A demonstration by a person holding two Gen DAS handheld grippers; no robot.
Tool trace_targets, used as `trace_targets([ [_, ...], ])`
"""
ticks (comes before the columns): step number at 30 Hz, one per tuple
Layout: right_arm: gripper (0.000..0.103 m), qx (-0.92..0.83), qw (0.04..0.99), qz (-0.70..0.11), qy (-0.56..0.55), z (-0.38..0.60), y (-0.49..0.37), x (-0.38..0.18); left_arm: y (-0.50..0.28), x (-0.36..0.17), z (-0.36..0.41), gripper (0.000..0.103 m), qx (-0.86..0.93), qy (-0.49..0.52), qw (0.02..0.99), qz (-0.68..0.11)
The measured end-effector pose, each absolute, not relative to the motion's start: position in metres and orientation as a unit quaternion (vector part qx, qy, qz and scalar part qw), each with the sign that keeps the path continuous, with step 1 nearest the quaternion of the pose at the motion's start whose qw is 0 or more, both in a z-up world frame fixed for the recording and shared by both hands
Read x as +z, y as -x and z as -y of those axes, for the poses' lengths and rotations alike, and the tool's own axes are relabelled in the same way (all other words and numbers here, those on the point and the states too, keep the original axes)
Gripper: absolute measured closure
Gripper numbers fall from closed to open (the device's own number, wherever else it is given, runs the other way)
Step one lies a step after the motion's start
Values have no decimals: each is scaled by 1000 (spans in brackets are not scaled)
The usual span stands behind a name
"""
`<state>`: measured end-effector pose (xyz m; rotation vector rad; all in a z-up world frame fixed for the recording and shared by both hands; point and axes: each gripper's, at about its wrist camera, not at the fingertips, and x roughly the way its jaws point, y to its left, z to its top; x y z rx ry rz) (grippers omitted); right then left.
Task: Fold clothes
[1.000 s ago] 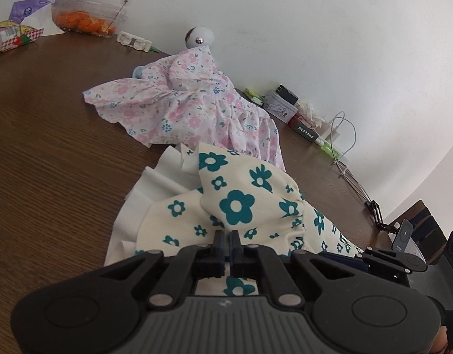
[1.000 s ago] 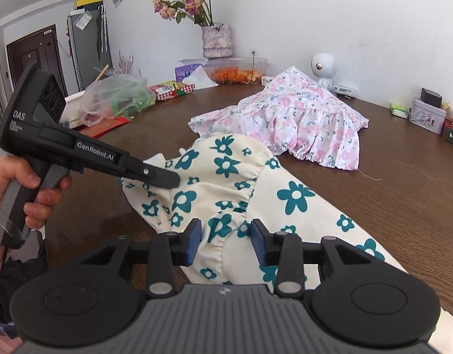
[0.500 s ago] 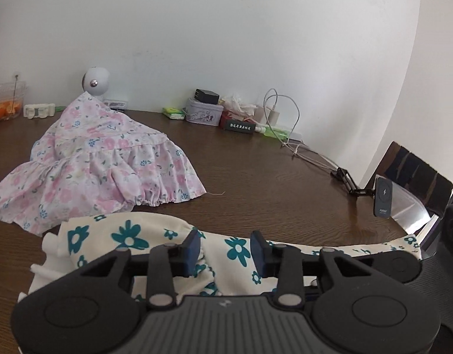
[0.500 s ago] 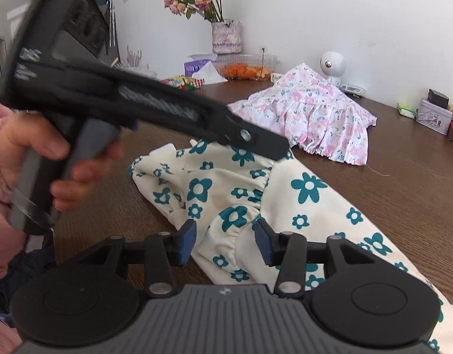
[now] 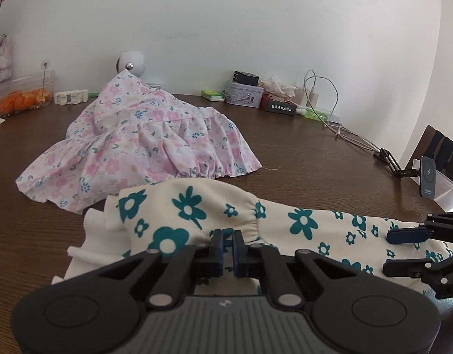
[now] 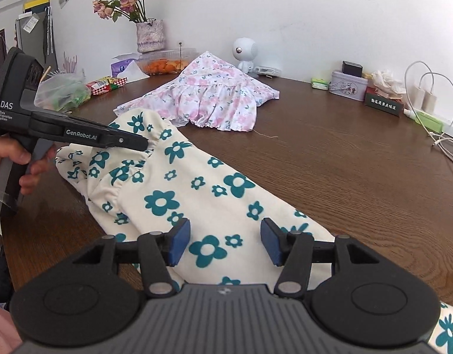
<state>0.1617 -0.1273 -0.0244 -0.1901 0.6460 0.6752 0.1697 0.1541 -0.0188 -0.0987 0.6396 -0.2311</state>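
- While I am working the surface, left hand-held gripper is closing on the cream teal-flowered garment's gathered edge.
- Right hand-held gripper is hovering half-wide over it, gripping nothing.

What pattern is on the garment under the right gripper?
Teal flowers on cream garment, clearest in the right wrist view.

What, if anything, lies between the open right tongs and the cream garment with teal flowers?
Nothing visible. The right tongs hang open directly over the cream garment, cloth showing between the pads; the pink dress lies farther back.

low wrist views, angled down, sharing table
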Motion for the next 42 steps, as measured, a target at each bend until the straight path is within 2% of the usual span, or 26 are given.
trace_targets([
  [3, 43, 311, 893, -310, 100, 139, -159, -23, -163, -20, -163, 97, -99, 46, 942, -317],
  [15, 43, 256, 908, -324, 73, 201, -145, -28, -143, -28, -186, 97, -73, 70, 945, -310],
  [19, 34, 256, 911, -313, 84, 196, -141, -32, -142, -28, -184, 97, -71, 67, 946, -309],
  [22, 33, 256, 912, -308, 89, 194, -138, -29, -142, -24, -182, 97, -72, 61, 946, -311],
  [25, 33, 253, 921, -286, 74, 205, -129, -16, -134, -7, -173, 73, -80, 48, 953, -287],
  [26, 32, 249, 927, -274, 65, 212, -124, -8, -132, 1, -168, 58, -84, 43, 956, -278],
  [27, 30, 242, 932, -265, 56, 221, -119, -1, -130, 8, -162, 47, -87, 38, 959, -268],
  [29, 21, 222, 940, -256, 36, 240, -110, 11, -127, 23, -147, 39, -103, 28, 962, -250],
  [32, 20, 178, 947, -267, -4, 272, -99, 19, -128, 40, -114, 21, -140, 10, 963, -230],
  [36, 10, 118, 949, -285, -64, 317, -82, 16, -133, 49, -56, 13, -202, -22, 955, -218],
  [38, 0, 101, 949, -287, -87, 335, -74, 14, -136, 48, -27, 11, -233, -27, 947, -220],
  [42, 0, 92, 944, -292, -120, 359, -65, 14, -136, 44, 26, 6, -269, -30, 932, -241],
])
